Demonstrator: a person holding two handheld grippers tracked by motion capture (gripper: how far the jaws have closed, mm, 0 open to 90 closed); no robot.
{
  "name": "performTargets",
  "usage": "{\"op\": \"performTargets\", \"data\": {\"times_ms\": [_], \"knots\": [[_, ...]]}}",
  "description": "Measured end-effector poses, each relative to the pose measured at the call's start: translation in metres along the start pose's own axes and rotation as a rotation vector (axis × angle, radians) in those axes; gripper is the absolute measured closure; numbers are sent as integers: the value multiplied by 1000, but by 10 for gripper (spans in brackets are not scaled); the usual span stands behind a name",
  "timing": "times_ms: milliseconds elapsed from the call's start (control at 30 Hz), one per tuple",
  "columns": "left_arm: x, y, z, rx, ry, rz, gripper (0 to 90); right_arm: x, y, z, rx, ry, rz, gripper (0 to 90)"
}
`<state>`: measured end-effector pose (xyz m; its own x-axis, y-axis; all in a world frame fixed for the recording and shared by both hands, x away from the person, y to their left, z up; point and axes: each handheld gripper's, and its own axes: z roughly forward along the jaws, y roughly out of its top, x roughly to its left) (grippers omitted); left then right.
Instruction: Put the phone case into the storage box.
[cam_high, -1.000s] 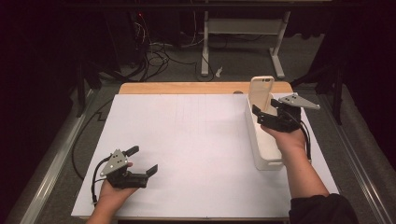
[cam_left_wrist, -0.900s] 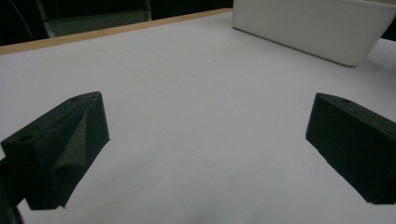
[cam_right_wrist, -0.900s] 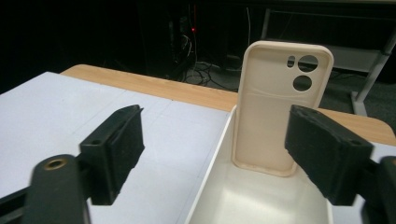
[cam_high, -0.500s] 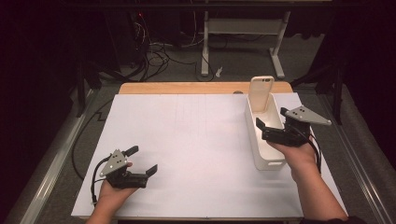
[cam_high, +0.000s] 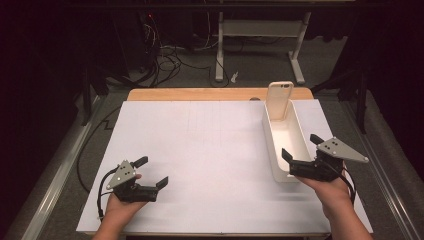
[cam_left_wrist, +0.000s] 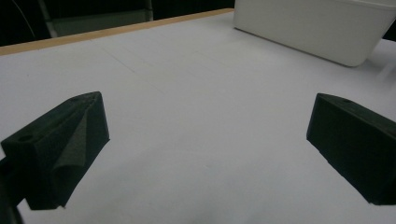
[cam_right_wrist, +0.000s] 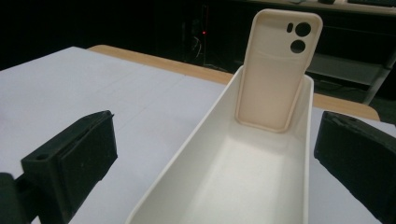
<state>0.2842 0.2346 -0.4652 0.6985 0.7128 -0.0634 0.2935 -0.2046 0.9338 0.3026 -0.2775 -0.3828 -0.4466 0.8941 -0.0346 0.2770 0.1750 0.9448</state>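
Observation:
A cream phone case leans upright against the far end wall of a long white bin on the right of the table. In the right gripper view the phone case shows its camera cut-outs, standing inside the bin. My right gripper hovers at the bin's near end, well back from the case. Its jaws have just been opening and now stand wide, with no pad touching anything. My left gripper rests at the front left, open and empty.
A white sheet covers the table, with a wooden strip along the far edge. The bin's side is far ahead in the left gripper view. Cables and a table frame lie on the floor beyond.
My right gripper has drawn back along the bin toward the person, away from the phone case, and its jaws have spread wider. The case stays leaning at the far end. The left gripper has not moved.

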Motion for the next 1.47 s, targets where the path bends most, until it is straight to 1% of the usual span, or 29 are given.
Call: {"op": "performTargets", "data": {"times_ms": [100, 167, 200, 233, 300, 400, 433, 500, 567, 633, 700, 767, 933, 1467], "knots": [[0, 0, 0, -1, 3, 0, 3, 0, -9, -6, 7, 11, 0, 0], [0, 0, 0, -1, 4, 0, 2, -1, -16, -11, 6, 2, -3, 0], [0, 0, -1, -1, 4, 0, 2, -4, -24, -15, 1, -1, 8, 0], [0, 0, -1, 0, 5, 1, 2, -4, -24, -15, 1, -1, 8, 0], [0, 0, -2, 3, 8, 2, 2, -7, -32, -20, -1, -4, 14, 0], [-2, 1, -8, -8, 9, 6, 2, -9, -43, -27, -24, -16, 22, 0], [-2, 0, -10, -6, 6, 7, 2, -10, -46, -30, -31, -10, 37, 0], [-1, 0, -10, 2, 10, 11, 2, -10, -50, -32, -39, 3, 49, 0], [0, -1, -9, -1, 10, 0, 2, -8, -50, -33, -38, 9, 45, 0], [-1, -1, -7, 9, 9, 5, 2, -7, -50, -33, -47, 2, 44, 0], [-2, -2, -5, 21, 6, 12, 2, -8, -50, -33, -55, 4, 58, 0], [-2, -2, -3, 26, 5, 14, 2, -9, -51, -33, -50, 2, 57, 0], [0, -3, -4, 25, 12, 6, 2, -8, -53, -30, -39, 5, 60, 0], [-1, -4, -4, 19, 16, -1, 2, -8, -53, -32, -49, -3, 62, 0]]}}
